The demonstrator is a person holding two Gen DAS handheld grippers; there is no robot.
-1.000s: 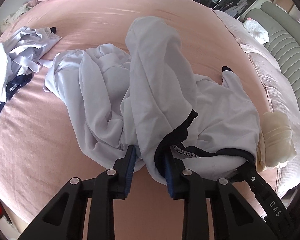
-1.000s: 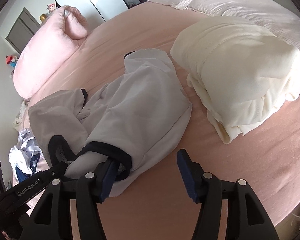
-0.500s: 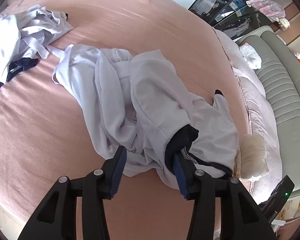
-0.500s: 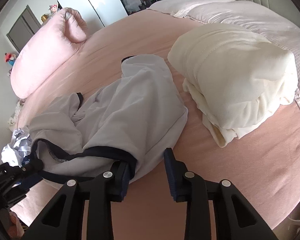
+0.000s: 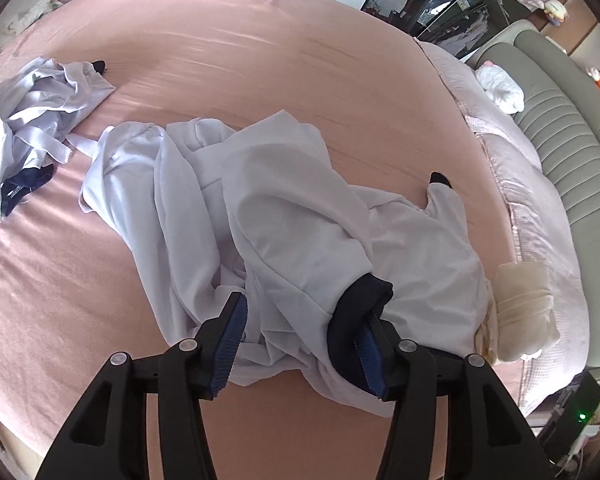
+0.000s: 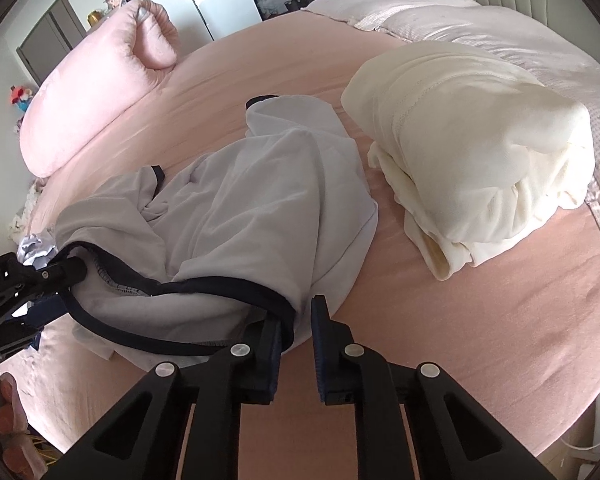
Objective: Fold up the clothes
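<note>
Right tongs (image 6: 296,336) closing on the shirt (image 6: 228,216) hem; left tongs (image 5: 300,332) opening around its cuff. Pull taut before folding.

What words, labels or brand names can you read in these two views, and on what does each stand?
"oot.AI", cut off by the picture's edge: white lettering on the left gripper body, seen in the right wrist view.
Items on the far shelves: too small and blurred to read.
</note>
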